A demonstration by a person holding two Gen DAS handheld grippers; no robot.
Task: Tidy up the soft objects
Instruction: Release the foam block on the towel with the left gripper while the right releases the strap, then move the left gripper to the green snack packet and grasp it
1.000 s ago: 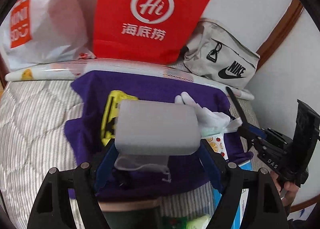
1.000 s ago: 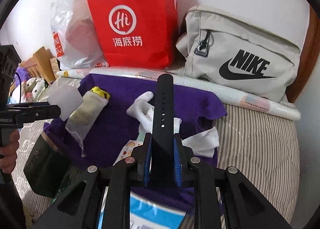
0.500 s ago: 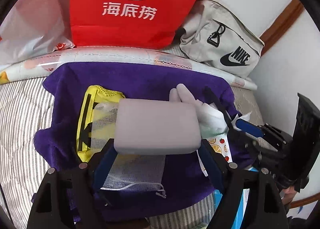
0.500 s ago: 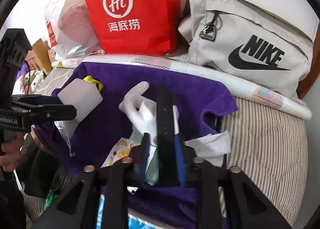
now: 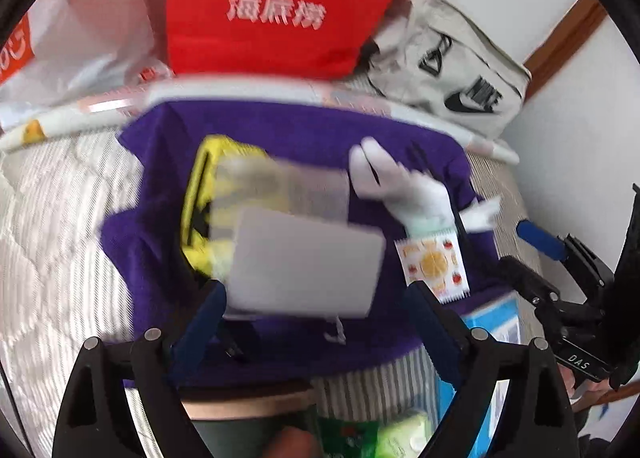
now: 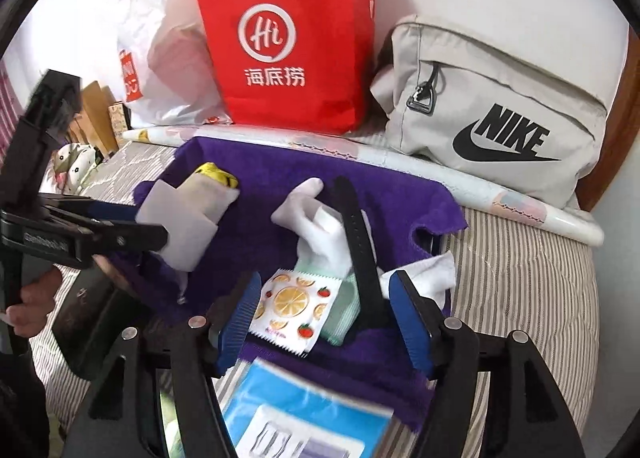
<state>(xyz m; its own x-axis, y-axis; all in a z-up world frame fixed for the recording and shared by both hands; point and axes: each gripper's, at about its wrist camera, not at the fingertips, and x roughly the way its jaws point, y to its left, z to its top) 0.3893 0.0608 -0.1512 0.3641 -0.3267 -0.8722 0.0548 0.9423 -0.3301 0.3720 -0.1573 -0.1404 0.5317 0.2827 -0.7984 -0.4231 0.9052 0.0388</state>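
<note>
A purple towel (image 5: 280, 126) lies spread on the striped bed. My left gripper (image 5: 316, 296) hovers over it and its jaws are opening. A blurred, tilted grey foam block (image 5: 304, 262) sits between them with a gap to the right pad, above a mesh pouch (image 5: 280, 186) and a yellow item (image 5: 196, 194). My right gripper's (image 6: 326, 282) jaws are opening too. A black strap (image 6: 356, 242) lies loose between them, resting on a white glove (image 6: 312, 218). Neither pad touches it. A fruit-print packet (image 6: 288, 306) lies by the glove.
A red paper bag (image 6: 288, 42), a white plastic bag (image 6: 160, 70) and a grey Nike bag (image 6: 492, 118) stand against the wall behind a rolled mat (image 6: 520, 202). A blue booklet (image 6: 304, 418) lies at the near edge. A hand (image 6: 28, 306) holds the left gripper.
The right jaws have spread and let go of the black strap, which now lies on the glove. The left jaws have widened and the grey block has tilted and come loose.
</note>
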